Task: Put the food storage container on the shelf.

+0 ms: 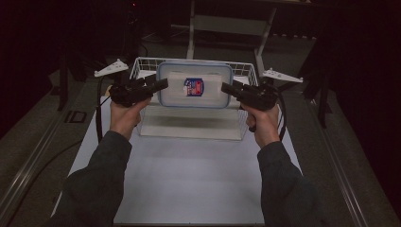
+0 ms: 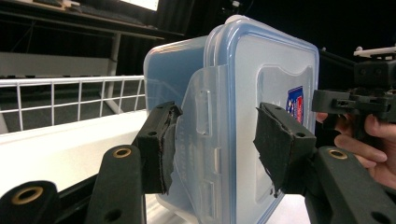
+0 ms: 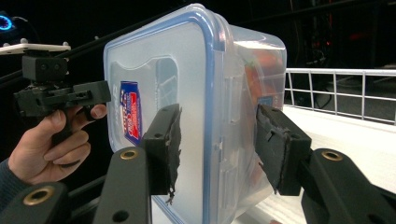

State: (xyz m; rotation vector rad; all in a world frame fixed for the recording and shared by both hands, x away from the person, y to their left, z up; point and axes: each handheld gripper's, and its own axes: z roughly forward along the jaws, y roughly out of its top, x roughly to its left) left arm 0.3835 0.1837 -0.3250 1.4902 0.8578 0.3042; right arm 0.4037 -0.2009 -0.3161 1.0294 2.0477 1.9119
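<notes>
Plainly the risk is a drop: the plastic box [image 1: 195,85] hangs in the air above the wire basket [image 1: 142,64], toward the far end of the desk [image 1: 189,175], carried between the two tools and resting on nothing. The left hand-held gripper [image 1: 158,85] straddles the box's left end, its jaws on either side of the side latch [image 2: 201,140] — the inner pad looks pressed to the wall, the outer one seems just off the lid face, so the hold looks shallow. The right hand-held gripper [image 1: 228,88] takes the right end the same way, jaws apart around the rim, with a sliver of gap at one pad. If either hand drifts outward or tilts, the smooth plastic could slide out and the box fall into the basket, or clip its rim and tumble onto the desk. Something reddish shows through the wall in the right gripper view, so the contents may shift. Around it, only the basket's raised wire sides stand in the way of lowering; dark frames lie farther back.
</notes>
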